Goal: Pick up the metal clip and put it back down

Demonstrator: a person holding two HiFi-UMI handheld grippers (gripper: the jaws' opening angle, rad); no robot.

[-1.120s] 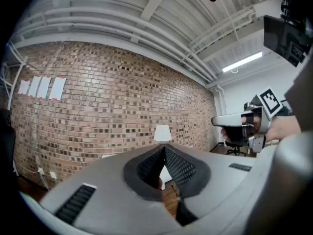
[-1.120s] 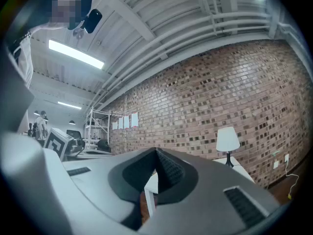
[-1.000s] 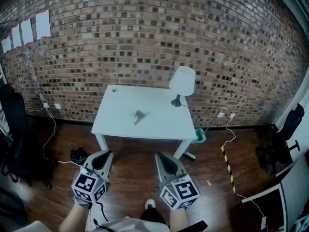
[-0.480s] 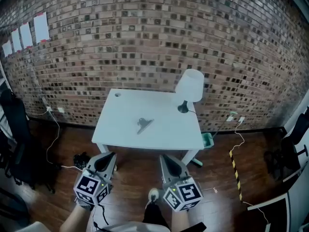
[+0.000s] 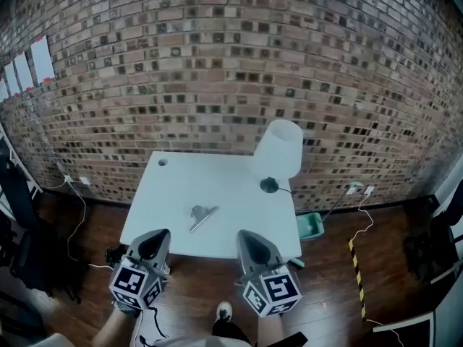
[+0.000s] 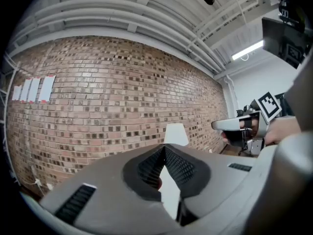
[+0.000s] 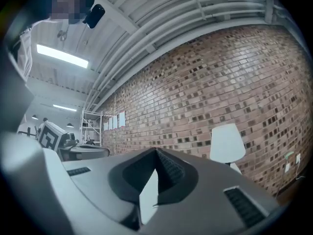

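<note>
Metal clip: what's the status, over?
Left gripper, right gripper shut, empty. Silver metal clip flat on white rectangular table, untouched. White lamp behind, clear of path.

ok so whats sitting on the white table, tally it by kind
metal clip: 1
lamp: 1
total on the table: 2, not counting a small round spot at its far left corner, which is too small to identify
</note>
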